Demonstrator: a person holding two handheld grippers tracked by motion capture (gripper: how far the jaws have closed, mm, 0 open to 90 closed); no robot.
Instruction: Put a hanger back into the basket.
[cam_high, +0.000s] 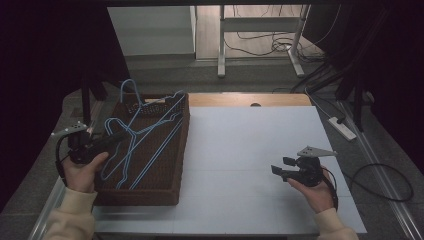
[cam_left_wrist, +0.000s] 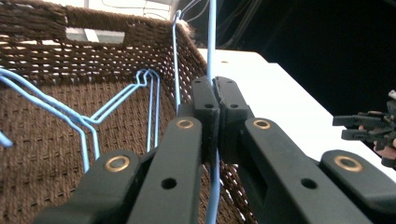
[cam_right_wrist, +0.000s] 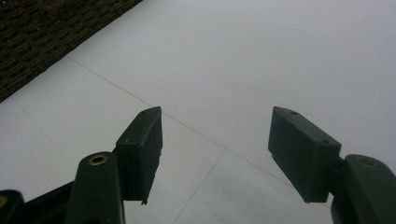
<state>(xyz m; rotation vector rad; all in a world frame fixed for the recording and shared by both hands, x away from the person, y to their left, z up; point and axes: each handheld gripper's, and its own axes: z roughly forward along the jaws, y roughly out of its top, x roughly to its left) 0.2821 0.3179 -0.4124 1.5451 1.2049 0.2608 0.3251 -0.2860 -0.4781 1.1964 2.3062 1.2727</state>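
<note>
A brown wicker basket (cam_high: 177, 150) stands at the table's left and holds several light-blue wire hangers (cam_high: 150, 131). My left gripper (cam_high: 121, 135) reaches over the basket's left rim and is shut on the wire of one blue hanger (cam_left_wrist: 211, 42), which runs up between its jaws in the left gripper view. More hangers (cam_left_wrist: 88, 119) lie on the basket's floor. My right gripper (cam_high: 278, 167) hovers over the white tabletop at the right, open, with nothing between its fingers (cam_right_wrist: 142, 147).
The white table surface (cam_high: 250, 145) stretches from the basket to the right edge. A corner of the basket (cam_right_wrist: 42, 32) lies far left of the right gripper. A power strip (cam_high: 341, 127) and cables lie on the floor beyond the table's right side.
</note>
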